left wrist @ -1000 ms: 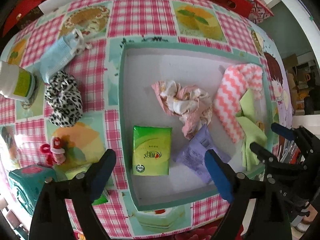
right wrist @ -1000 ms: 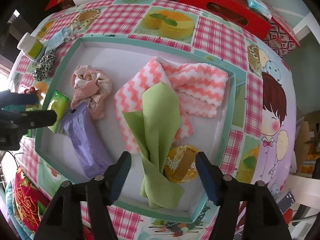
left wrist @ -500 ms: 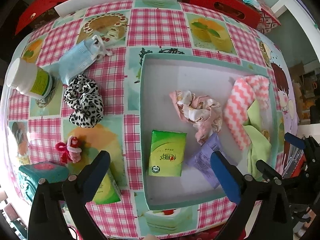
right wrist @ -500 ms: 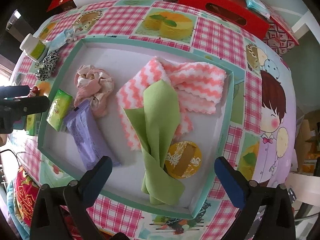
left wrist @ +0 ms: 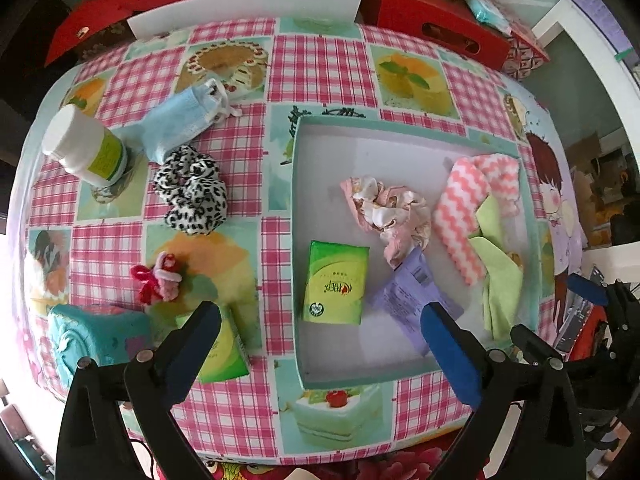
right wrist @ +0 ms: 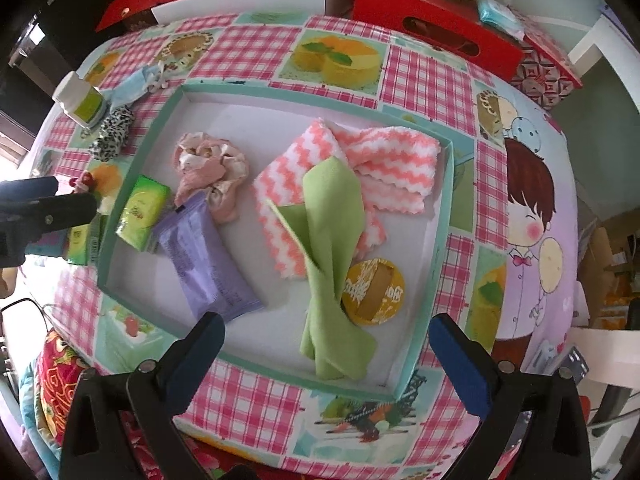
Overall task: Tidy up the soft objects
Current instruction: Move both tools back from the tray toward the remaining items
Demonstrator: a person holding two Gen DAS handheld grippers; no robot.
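A teal-rimmed tray (left wrist: 295, 240) (right wrist: 444, 216) holds a green tissue pack (left wrist: 335, 282) (right wrist: 142, 211), a purple packet (left wrist: 412, 300) (right wrist: 204, 260), a pink scrunchie (left wrist: 390, 212) (right wrist: 210, 168), a pink zigzag cloth (left wrist: 464, 204) (right wrist: 384, 156), a green cloth (left wrist: 500, 284) (right wrist: 334, 248) and a yellow disc (right wrist: 374, 292). Left of the tray lie a leopard scrunchie (left wrist: 192, 194) (right wrist: 112, 138), a blue mask (left wrist: 180, 120) (right wrist: 134, 82) and a red-pink hair tie (left wrist: 158, 280). My left gripper (left wrist: 320, 354) is open and empty above the table's near edge. My right gripper (right wrist: 326, 362) is open and empty above the tray's near rim.
A white bottle (left wrist: 84, 148) (right wrist: 80, 100) stands at the far left. A teal box (left wrist: 96, 340) and a green carton (left wrist: 224, 350) sit near the left front edge. Red boxes (left wrist: 432, 28) (right wrist: 436, 24) line the back of the table.
Both grippers have pulled back and up from the tray, so more of the table shows. The right gripper opened wider. Nothing on the table moved.
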